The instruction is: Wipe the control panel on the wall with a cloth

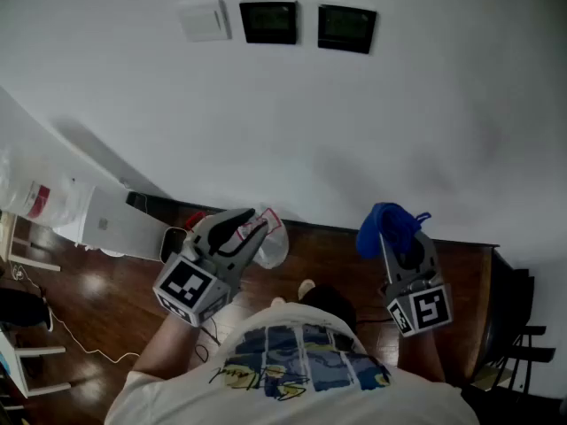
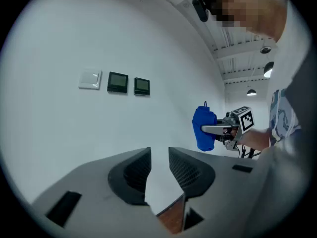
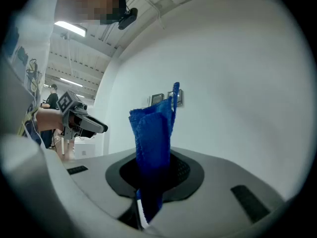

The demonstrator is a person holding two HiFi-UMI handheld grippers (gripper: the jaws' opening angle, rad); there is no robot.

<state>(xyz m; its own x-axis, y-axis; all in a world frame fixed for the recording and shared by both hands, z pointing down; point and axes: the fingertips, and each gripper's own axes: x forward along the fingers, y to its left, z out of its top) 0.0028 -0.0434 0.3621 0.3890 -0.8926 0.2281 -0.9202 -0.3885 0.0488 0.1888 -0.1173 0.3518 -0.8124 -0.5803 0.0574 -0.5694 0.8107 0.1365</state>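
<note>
High on the smooth white painted wall (image 1: 266, 122), two dark square control panels (image 1: 268, 22) sit beside a white switch plate (image 1: 204, 19). Nothing touches them, so wiping looks not yet begun. A dark glossy wooden floor (image 1: 310, 255) lies below. The right gripper (image 1: 400, 237) pinches the crumpled blue cloth (image 1: 387, 224), well short of the panels. The left gripper (image 1: 251, 227) is spread and empty.
</note>
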